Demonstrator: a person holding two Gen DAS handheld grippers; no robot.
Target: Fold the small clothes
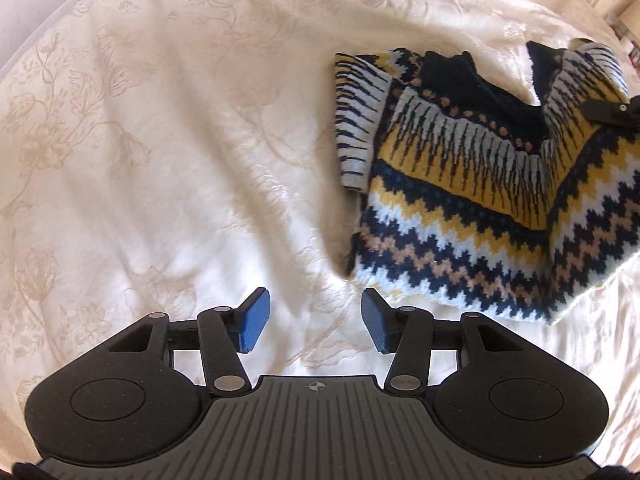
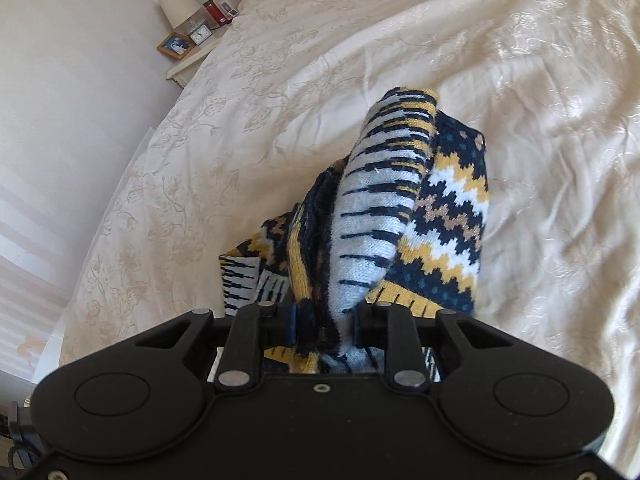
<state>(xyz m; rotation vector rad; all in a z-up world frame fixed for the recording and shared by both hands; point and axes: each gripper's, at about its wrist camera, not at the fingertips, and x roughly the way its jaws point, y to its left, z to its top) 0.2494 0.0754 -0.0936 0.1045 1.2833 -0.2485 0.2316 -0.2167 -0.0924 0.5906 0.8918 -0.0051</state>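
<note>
A small knitted sweater (image 1: 472, 184) in navy, yellow, white and tan zigzags lies partly folded on the cream bedspread, right of centre in the left wrist view. My left gripper (image 1: 316, 326) hovers open over bare bedding, just left of the sweater's lower hem, with nothing between its blue pads (image 1: 254, 322). In the right wrist view my right gripper (image 2: 326, 328) is shut on a bunched fold of the sweater (image 2: 376, 216), and a striped sleeve is lifted and draped ahead of it. The right gripper's dark finger (image 1: 608, 112) shows at the sweater's far right shoulder.
The cream bedspread (image 1: 160, 160) with a faint floral print spreads wide to the left. A bedside table (image 2: 192, 60) with a lamp, a clock, a framed picture and a red item stands at the bed's far corner, against a pale wall.
</note>
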